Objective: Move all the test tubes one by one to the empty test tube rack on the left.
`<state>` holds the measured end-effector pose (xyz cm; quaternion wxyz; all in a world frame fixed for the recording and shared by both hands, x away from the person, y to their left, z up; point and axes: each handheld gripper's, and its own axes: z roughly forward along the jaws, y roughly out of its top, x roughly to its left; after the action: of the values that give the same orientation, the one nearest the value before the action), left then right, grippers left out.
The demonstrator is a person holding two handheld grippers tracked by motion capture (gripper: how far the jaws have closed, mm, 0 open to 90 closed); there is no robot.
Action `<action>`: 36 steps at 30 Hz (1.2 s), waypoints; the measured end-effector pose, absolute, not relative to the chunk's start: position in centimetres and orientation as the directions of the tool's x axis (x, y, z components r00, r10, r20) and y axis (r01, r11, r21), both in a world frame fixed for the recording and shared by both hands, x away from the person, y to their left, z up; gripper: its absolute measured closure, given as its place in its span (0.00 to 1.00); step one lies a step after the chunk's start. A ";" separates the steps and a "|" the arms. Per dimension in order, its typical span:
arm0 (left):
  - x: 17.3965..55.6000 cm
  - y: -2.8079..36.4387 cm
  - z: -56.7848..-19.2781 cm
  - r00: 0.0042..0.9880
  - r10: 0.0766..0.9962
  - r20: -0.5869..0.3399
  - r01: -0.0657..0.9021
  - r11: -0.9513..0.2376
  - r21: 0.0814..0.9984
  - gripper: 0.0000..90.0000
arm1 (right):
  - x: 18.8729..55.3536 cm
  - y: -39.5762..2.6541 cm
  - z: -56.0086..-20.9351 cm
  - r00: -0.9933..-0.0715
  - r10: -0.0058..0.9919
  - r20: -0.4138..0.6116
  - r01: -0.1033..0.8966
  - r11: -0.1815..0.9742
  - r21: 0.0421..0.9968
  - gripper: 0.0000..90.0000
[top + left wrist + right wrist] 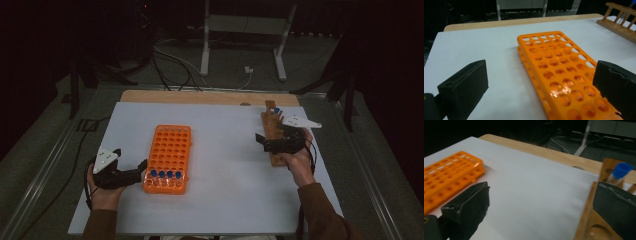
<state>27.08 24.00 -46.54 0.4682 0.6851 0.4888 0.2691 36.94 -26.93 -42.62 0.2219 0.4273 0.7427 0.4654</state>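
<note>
An orange tube rack (168,150) lies on the white mat, with several blue-capped tubes (165,174) standing in its near row. My left gripper (131,160) sits just left of the rack's near end. Its jaws stand wide open, and in the left gripper view (540,85) the rack (559,67) lies ahead with nothing gripped. At the right, my right gripper (262,142) is open beside a wooden rack (273,131). In the right gripper view (541,202) the wooden rack (586,220) lies by the right jaw, and a blue-capped tube (620,171) stands in it just behind.
The white mat (225,165) covers a wooden table whose far edge (200,96) shows bare. Beyond it are floor cables (175,65) and a white stand's legs (205,50). The mat between the two racks is open space.
</note>
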 end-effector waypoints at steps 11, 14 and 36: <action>26.9 23.9 -47.1 0.365 0.928 -0.075 0.413 -0.089 0.907 0.01 | 40.0 -29.0 -42.5 -0.451 0.891 0.046 0.452 0.184 0.873 0.03; 26.9 23.7 -47.2 0.369 0.927 -0.069 0.416 -0.099 0.904 0.01 | 40.9 -29.5 -42.8 -0.428 0.902 0.058 0.470 0.167 0.867 0.06; 26.9 24.0 -47.5 0.369 0.925 -0.086 0.424 -0.085 0.902 0.01 | 46.1 -29.4 -45.2 -0.350 0.936 -0.034 0.538 0.230 0.811 0.68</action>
<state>26.90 23.96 -47.53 0.4638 0.6853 0.4921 0.2704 46.10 -29.41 -45.16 0.2722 0.5010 0.7355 0.3659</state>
